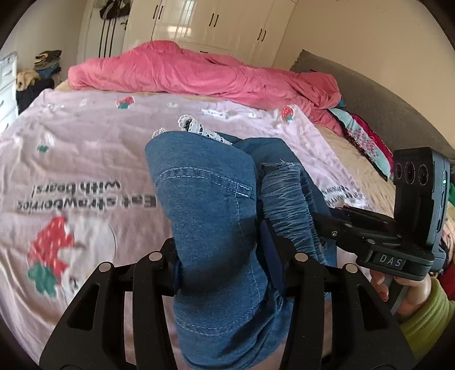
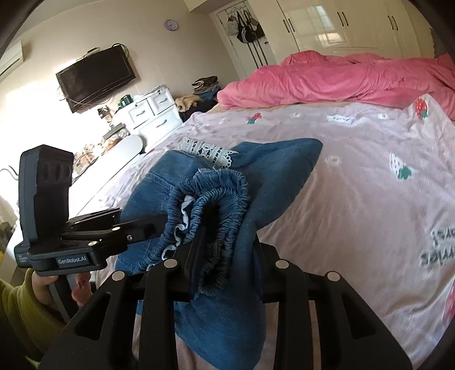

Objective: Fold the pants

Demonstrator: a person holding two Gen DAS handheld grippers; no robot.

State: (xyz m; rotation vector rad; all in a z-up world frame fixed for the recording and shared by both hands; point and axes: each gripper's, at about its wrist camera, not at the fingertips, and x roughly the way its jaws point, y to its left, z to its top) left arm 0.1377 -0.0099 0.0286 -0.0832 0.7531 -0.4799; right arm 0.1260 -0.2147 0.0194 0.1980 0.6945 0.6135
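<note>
Blue denim pants [image 1: 204, 199] with an elastic waistband [image 2: 219, 193] and a white lace trim [image 1: 196, 129] hang bunched above the bed. My left gripper [image 1: 224, 256] is shut on a thick fold of the denim, and cloth hides its fingertips. In the left wrist view my right gripper [image 1: 327, 216] comes in from the right, gripping the gathered waistband. The right wrist view shows my right gripper [image 2: 227, 256] shut on the waistband of the pants [image 2: 281, 162]. Close on its left there, my left gripper [image 2: 153, 224] holds the same garment. The lace trim [image 2: 210, 150] lies on top.
The bed carries a pale pink strawberry-print sheet [image 1: 85, 136] and a rumpled pink duvet [image 1: 199, 71] at its far side. A grey headboard [image 1: 384, 113] and coloured clothes [image 1: 366, 139] are at the right. White drawers [image 2: 153, 113], a wall TV [image 2: 96, 76] and wardrobes [image 2: 341, 25] line the room.
</note>
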